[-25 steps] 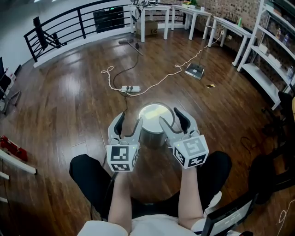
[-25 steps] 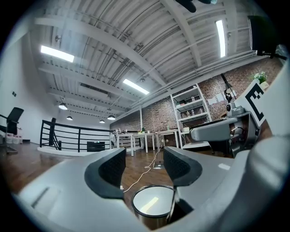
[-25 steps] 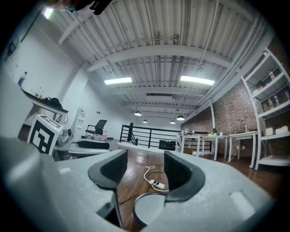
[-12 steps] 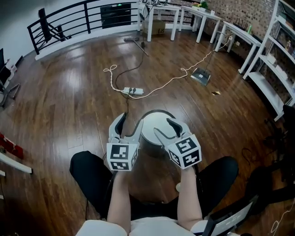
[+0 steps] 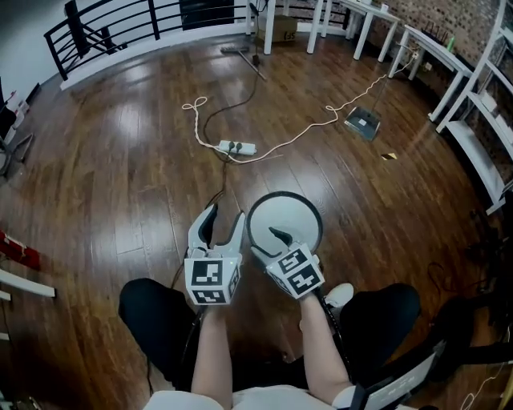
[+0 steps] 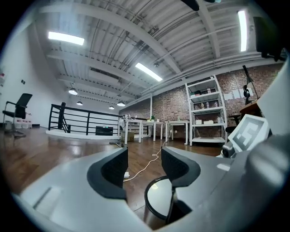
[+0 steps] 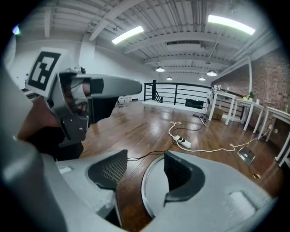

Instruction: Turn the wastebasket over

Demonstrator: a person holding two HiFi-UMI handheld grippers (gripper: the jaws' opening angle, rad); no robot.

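Observation:
The wastebasket (image 5: 288,218) is a silver metal cylinder standing on the wooden floor, its round pale top face ringed by a dark rim. My left gripper (image 5: 224,224) is level just left of it; its jaws have just been closing a little, stay open, and hold nothing. In the left gripper view the wastebasket (image 6: 158,205) sits low, under the right finger (image 6: 179,168). My right gripper (image 5: 268,244) tilts down over the near left rim, open. In the right gripper view the rim of the wastebasket (image 7: 153,192) runs between the jaws, one pad outside, one over the top.
A white power strip (image 5: 238,147) with pale and dark cords lies on the floor beyond the basket. A flat grey device (image 5: 362,122) lies further right. White tables (image 5: 377,16), shelving (image 5: 481,152) and a black railing (image 5: 112,24) edge the room. My knees and a shoe (image 5: 341,295) are close behind.
Both grippers have come down and nearer to the basket. The right one has dropped most and tipped downward, its jaws now astride the near rim. The head view looks down more steeply.

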